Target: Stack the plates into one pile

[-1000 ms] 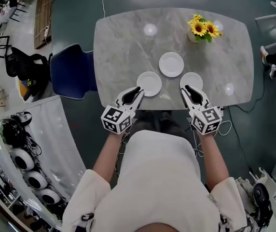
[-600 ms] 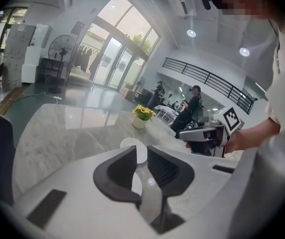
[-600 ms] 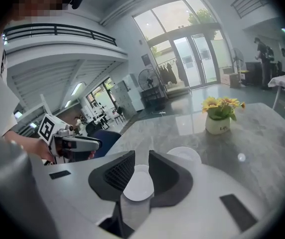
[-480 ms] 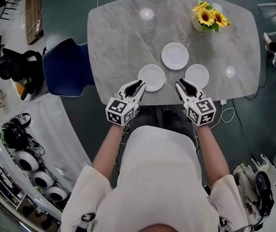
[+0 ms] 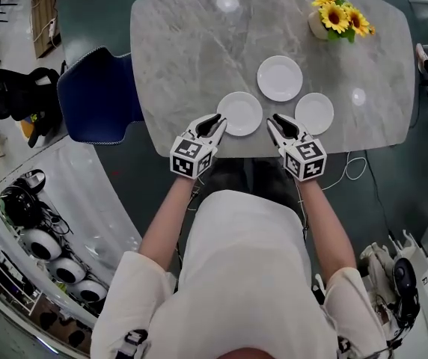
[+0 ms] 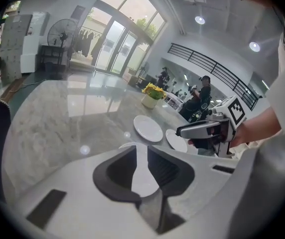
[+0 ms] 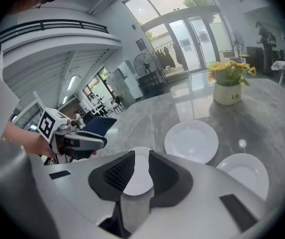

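Observation:
Three white plates lie apart on the grey marble table (image 5: 184,51): a near left plate (image 5: 239,114), a far middle plate (image 5: 280,78) and a near right plate (image 5: 314,113). My left gripper (image 5: 215,122) hangs at the near left plate's front left rim, open and empty. My right gripper (image 5: 274,122) is between the two near plates at the table's front edge, also open with nothing held. In the left gripper view the near plate (image 6: 127,146) shows through the gap between the jaws. Through the right gripper's jaws the same plate (image 7: 138,180) shows, with the middle plate (image 7: 191,141) beyond.
A pot of sunflowers (image 5: 339,19) stands at the table's far right. A blue chair (image 5: 98,96) sits at the table's left side. The table's front edge runs just under both grippers. Cables lie on the floor at the right.
Both grippers have sunk toward the table's front edge and tilted further down. Their tips now reach the near plates' rims. The plates have not moved.

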The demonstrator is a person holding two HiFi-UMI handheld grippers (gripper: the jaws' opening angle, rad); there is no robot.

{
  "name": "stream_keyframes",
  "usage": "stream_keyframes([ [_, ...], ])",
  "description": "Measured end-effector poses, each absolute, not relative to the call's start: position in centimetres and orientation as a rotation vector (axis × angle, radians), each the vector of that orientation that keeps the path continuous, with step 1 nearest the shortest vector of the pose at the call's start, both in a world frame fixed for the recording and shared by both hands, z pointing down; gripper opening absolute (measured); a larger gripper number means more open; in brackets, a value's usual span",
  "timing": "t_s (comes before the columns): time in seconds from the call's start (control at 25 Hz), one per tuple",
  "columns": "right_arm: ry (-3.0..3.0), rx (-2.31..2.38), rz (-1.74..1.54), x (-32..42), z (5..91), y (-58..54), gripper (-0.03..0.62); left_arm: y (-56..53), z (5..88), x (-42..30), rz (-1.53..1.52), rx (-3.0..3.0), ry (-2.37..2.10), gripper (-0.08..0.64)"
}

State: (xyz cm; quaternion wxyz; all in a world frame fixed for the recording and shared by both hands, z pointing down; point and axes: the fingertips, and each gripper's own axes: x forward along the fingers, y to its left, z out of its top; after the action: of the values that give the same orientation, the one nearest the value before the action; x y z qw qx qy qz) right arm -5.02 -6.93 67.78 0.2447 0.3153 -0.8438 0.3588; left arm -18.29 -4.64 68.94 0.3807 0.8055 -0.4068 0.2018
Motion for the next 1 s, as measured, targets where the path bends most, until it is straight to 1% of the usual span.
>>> stream_keyframes([
  [0.32, -2.203, 0.827, 1.057, -5.8, 73.1, -6.3, 0.106, -3.8, 74.2, -19.2, 0.604, 1.965, -1.003, 0.081],
  [0.56, -2.127, 0.806, 1.121, -5.8, 76.2, -5.3, 0.106, -3.2, 77.5, -20.1, 0.665, 1.868, -0.984, 0.101],
  [1.0, -2.041, 0.840, 1.217, -6.5, 79.4, -4.6, 0.106, -2.4, 80.3, -19.5, 0.694, 1.813, -0.937, 0.125],
])
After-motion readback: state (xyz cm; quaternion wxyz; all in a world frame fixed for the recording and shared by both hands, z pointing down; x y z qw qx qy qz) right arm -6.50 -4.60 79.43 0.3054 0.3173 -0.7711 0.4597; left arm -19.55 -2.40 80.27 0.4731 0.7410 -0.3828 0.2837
